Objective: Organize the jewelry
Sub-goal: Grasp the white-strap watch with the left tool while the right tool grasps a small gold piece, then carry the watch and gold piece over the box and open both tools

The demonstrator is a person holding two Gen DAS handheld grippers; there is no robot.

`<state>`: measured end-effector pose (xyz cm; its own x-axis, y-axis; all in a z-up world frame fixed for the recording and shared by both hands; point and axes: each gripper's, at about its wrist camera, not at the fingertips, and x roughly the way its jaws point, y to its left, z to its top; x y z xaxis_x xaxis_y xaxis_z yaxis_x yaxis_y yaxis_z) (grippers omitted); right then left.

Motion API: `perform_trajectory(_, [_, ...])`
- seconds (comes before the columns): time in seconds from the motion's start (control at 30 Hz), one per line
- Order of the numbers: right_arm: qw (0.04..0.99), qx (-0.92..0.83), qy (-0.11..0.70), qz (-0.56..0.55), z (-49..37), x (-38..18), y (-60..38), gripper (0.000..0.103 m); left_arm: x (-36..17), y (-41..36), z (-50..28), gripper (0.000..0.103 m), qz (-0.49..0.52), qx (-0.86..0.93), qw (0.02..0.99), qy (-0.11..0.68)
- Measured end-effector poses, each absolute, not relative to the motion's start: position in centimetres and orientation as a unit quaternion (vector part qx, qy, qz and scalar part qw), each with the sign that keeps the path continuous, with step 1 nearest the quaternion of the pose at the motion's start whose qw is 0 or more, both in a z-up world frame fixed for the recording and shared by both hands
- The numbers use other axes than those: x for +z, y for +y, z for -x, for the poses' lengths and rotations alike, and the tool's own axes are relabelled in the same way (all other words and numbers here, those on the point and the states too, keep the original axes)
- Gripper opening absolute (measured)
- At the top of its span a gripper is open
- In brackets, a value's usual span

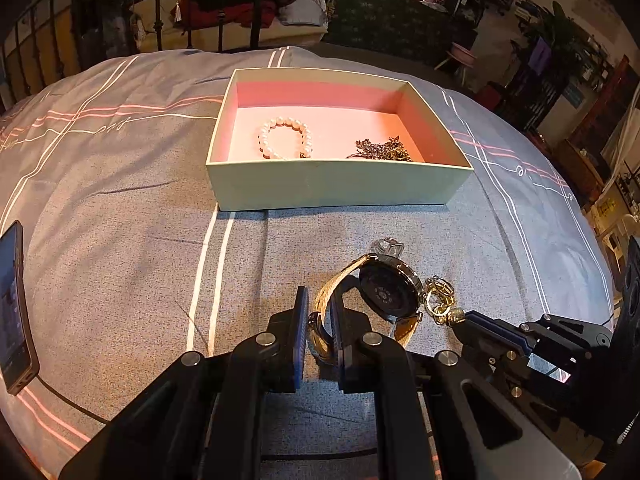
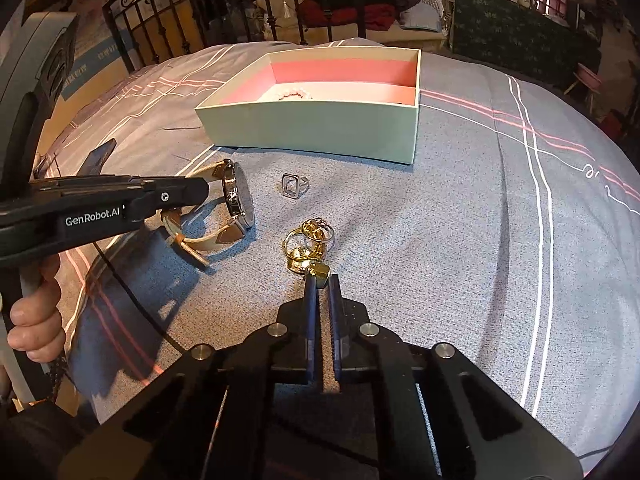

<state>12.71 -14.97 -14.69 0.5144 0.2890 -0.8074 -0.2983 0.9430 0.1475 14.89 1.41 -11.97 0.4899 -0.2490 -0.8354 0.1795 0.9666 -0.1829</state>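
**Two grippers clamp jewelry on a grey bedspread**

At the far left of the left wrist view, a dark phone (image 1: 14, 308) lies on the grey bedspread (image 1: 120, 240), well apart from the jewelry. Moving right, the left gripper (image 1: 319, 320) is clenched on the pale strap of a wristwatch (image 1: 386, 290), the band pinched between its blue pads while the round case tips just beyond the fingertips. From the right wrist view, a hand (image 2: 36, 320) grips that tool's handle at the left edge. Past the watch, a silver ring (image 2: 294, 186) with a square frame rests on the cloth, between the watch and the open box (image 1: 340, 184). Inside the pink-lined box, a pearl bracelet (image 1: 285, 138) lies toward the left and a dark tangled chain (image 1: 382, 149) toward the right, apart from each other. Further right, a cluster of gold rings and charms (image 2: 308, 246) sits just beside the watch case. The right gripper (image 2: 322, 280) has its jaws closed tight on the near end of this gold cluster, a small gold piece caught at the fingertips, the rest lying on the bedspread ahead of them.
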Motion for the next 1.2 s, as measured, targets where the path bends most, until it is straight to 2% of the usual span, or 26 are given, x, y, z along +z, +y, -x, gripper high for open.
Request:
perform_trajectory(0.57, [0.865, 0.180, 0.468, -0.006, -12.2, -14.5, -15.2, 0.005, -11.8, 1.4, -14.7, 0.011, 0.041, -0.122, 0.863, 0.489])
perform_trajectory(0.73, [0.876, 0.183, 0.445, -0.013, -12.3, -13.0, -15.2, 0.005, -11.0, 1.5, -14.8, 0.011, 0.043, -0.125, 0.867, 0.480])
perform_trajectory(1.0, [0.912, 0.172, 0.372, 0.022, -18.3, -7.1, -14.0, 0.005, -6.3, 1.1, -18.6, 0.011, 0.035, -0.104, 0.901, 0.419])
perform_trajectory(1.2, [0.918, 0.152, 0.366, 0.024, -22.9, -6.5, -13.3, 0.005, -5.3, 0.0, -22.4, 0.011, -0.004, -0.060, 0.914, 0.402])
